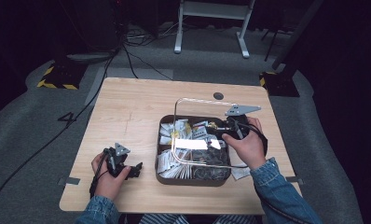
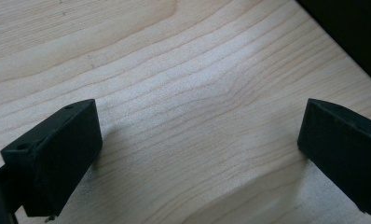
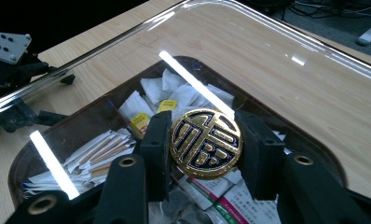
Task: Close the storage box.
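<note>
A clear lid [image 1: 197,109] with a round gold knob [image 3: 206,143] hangs tilted above a brown box [image 1: 193,180] full of several paper sachets [image 3: 104,149]. My right gripper [image 3: 206,142] is shut on the knob, one jaw on each side of it, and holds the lid over the box [image 3: 20,163]. In the high view the right gripper [image 1: 216,128] sits over the box's far right part. My left gripper [image 1: 136,169] rests on the table [image 1: 127,116] left of the box. In its own view the left gripper [image 2: 200,140] stands open with bare wood between the jaws.
A loose sachet [image 1: 241,172] lies on the table just right of the box. A round cable hole [image 1: 218,95] sits near the far edge. Bare wood stretches across the far and left parts. Cables and a white desk frame [image 1: 211,23] are on the floor beyond.
</note>
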`<state>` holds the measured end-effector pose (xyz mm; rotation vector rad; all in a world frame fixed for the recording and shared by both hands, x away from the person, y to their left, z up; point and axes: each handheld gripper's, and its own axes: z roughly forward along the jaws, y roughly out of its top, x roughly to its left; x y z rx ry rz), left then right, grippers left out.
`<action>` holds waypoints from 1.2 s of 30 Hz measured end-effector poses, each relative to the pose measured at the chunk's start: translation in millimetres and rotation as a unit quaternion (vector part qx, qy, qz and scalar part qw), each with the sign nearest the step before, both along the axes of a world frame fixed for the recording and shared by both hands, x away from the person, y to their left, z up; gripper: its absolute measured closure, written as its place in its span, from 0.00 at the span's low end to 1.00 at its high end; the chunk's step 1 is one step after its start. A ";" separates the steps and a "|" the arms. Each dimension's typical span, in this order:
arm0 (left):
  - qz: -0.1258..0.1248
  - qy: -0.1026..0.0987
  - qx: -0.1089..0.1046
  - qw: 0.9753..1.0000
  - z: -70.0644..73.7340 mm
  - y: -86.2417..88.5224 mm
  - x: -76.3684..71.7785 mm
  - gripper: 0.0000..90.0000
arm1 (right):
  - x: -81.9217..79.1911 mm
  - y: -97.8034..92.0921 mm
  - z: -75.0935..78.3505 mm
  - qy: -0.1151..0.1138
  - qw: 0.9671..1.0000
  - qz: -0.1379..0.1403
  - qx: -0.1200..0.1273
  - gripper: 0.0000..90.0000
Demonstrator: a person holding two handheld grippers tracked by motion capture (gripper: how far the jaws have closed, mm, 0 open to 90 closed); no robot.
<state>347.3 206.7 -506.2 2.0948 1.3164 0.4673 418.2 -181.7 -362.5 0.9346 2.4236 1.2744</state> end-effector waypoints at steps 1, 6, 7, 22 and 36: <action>0.001 0.000 0.000 1.000 0.0 -0.1 -0.1 0.00 | -0.3 3.2 -2.4 0.001 1.000 0.001 -0.001 0.66; 0.001 0.000 -0.001 1.000 0.0 -0.1 -0.1 0.00 | -1.9 15.2 -12.7 0.007 1.000 0.011 -0.003 0.66; 0.001 0.000 -0.001 1.000 0.0 -0.1 -0.1 0.00 | -2.3 17.4 -14.7 0.008 1.000 0.013 -0.004 0.66; 0.001 0.000 -0.001 1.000 0.0 -0.1 -0.1 0.00 | -1.2 39.9 -51.2 0.022 0.999 0.014 -0.019 0.66; 0.001 0.000 0.000 1.000 0.0 -0.1 -0.1 0.00 | -1.7 50.5 -72.0 0.026 0.999 0.002 -0.032 0.66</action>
